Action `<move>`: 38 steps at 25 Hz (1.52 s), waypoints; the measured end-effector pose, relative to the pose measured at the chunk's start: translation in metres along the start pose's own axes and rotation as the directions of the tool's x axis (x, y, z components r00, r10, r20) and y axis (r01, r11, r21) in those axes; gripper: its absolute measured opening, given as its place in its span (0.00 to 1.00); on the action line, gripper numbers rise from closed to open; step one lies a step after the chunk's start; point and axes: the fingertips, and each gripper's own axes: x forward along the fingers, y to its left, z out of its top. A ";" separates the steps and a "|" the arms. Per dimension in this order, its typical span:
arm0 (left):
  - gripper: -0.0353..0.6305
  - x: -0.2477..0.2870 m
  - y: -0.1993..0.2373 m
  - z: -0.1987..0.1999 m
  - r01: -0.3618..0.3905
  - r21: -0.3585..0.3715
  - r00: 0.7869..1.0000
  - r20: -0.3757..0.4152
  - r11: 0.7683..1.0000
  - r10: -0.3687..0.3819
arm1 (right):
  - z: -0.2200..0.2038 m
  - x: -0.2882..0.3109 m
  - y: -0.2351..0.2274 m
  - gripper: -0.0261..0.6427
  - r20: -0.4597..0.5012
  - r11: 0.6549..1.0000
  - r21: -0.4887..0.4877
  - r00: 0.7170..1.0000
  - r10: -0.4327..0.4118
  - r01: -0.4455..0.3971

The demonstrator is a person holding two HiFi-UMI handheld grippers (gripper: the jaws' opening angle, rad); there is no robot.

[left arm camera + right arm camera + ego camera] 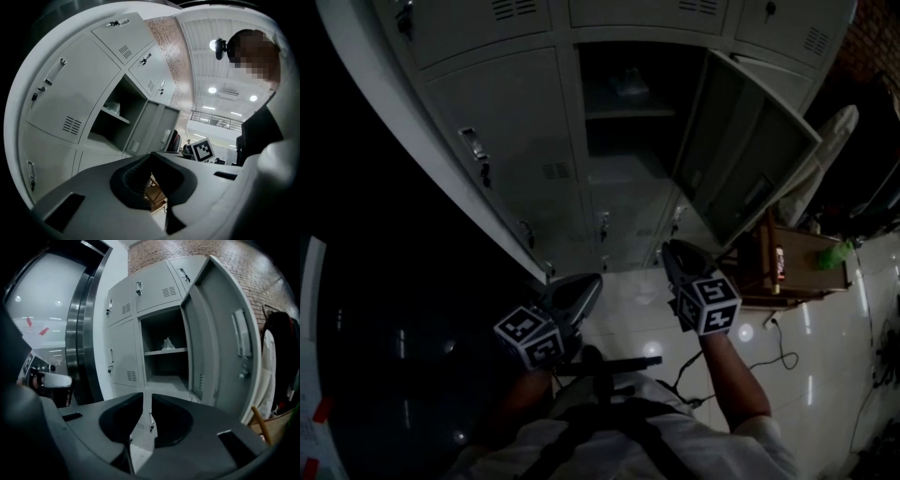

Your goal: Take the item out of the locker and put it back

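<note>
Locate the item (168, 343) on the shelf (164, 351) inside the open locker (123, 343), far ahead and well apart from both grippers. Note the left gripper (150, 157) closed at its tips and the right gripper (146, 397) parted by a slit, both empty. Widen the right jaws before reaching in, keep left of the open door (220, 333), and approach the item level.

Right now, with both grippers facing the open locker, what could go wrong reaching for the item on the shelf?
The right gripper could clip the open door going in. Its jaws stand barely apart, so they might nudge the item deeper along the shelf instead of straddling it.
</note>
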 end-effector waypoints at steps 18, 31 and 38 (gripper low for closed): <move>0.05 0.050 0.047 0.060 0.023 0.031 0.999 0.039 0.999 -0.024 | 0.192 0.159 -0.064 0.36 0.154 0.990 -0.103 0.985 -0.083 0.100; 0.05 0.063 0.069 0.069 -0.125 0.057 0.989 0.090 0.990 0.120 | 0.296 0.280 -0.093 0.55 0.130 0.981 -0.177 0.990 -0.062 0.084; 0.05 0.050 0.089 0.073 -0.196 0.055 0.976 0.103 0.979 0.189 | 0.308 0.337 -0.097 0.55 0.066 0.973 -0.226 0.997 -0.040 0.054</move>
